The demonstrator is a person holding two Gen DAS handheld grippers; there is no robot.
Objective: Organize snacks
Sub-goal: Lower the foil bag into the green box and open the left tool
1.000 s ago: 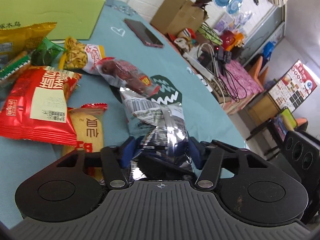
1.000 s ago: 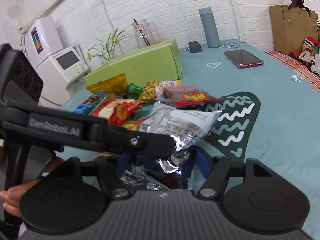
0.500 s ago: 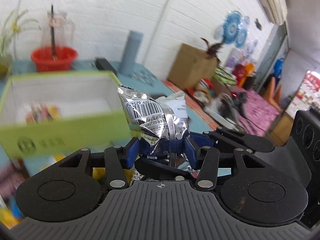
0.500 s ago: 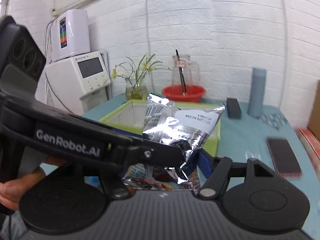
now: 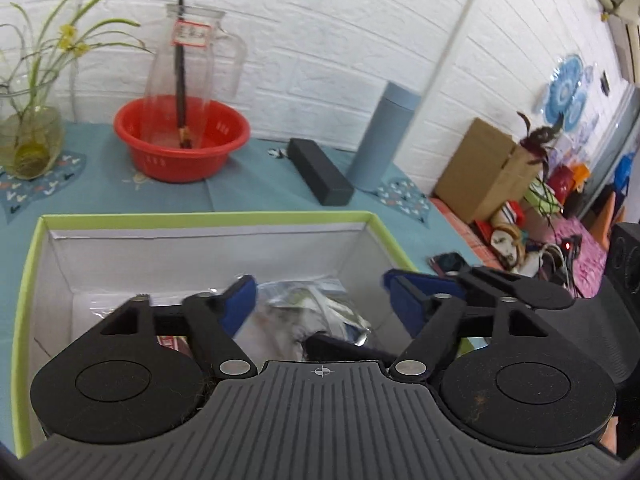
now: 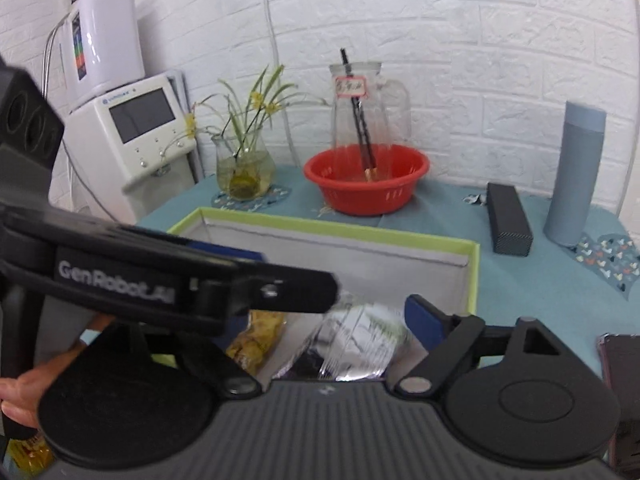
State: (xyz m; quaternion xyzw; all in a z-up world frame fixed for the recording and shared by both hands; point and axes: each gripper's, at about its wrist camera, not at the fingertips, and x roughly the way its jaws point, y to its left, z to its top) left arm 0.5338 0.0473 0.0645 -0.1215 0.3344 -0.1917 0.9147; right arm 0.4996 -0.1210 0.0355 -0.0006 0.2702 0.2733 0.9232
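Carried from the snack pile to above the green box (image 5: 394,240) on the teal counter (image 5: 256,184). Crinkled silver snack packet (image 5: 308,312) with barcode print, blurred, now inside the white-lined box, free between both sets of tongs. Left tongs (image 5: 320,296) and right tongs (image 6: 340,312) just opened wide, blue pads (image 5: 240,304) off the foil.

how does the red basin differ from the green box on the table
The red basin is round and solid red; the green box is rectangular, lime outside and white inside. The basin holds a clear glass jug; the box holds snack packets, among them a silver packet. The basin stands nearer the wall, behind the box. Both are open-topped and rest on the teal tablecloth.
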